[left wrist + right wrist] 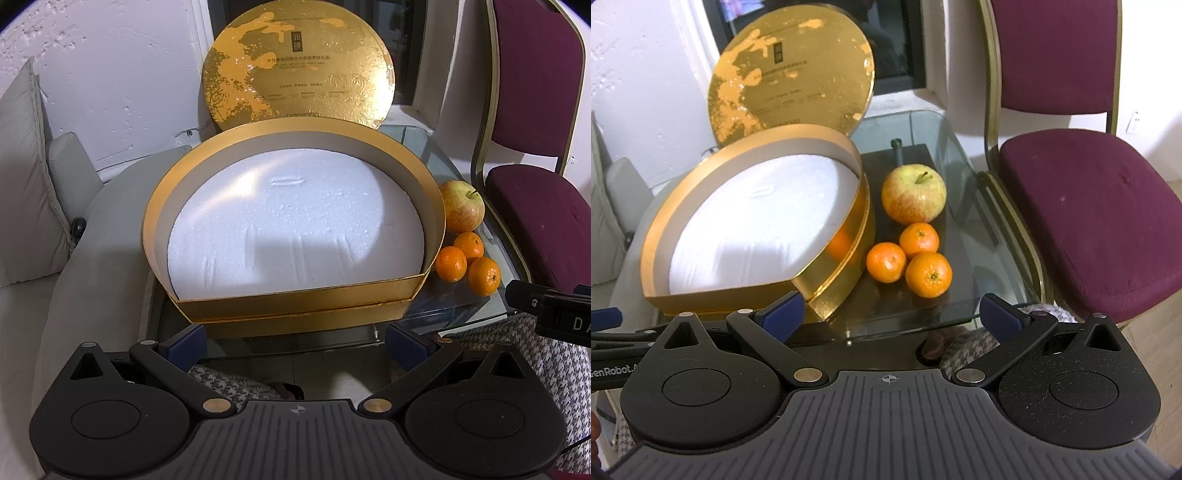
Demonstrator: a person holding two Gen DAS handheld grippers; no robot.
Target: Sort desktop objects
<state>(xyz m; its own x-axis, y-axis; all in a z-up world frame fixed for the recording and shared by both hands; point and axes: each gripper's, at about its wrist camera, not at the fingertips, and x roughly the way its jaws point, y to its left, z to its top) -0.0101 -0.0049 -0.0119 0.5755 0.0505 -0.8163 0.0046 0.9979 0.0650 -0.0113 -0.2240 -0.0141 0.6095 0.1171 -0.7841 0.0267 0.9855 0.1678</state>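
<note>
Right wrist view: chair (pixel 1089 184) beside glass surface (pixel 960 147).
Box (pixel 834 240): gold, open, white foam inside, on surface; lid (pixel 790 74) upright behind.
Apple (pixel 913 194): right of box, on surface.
Oranges (pixel 929 274): 3, clustered just in front of apple.
Right claw (pixel 894 310): wide, empty, near surface edge.
Left claw (pixel 295 343): wide, empty, facing box front.
</note>
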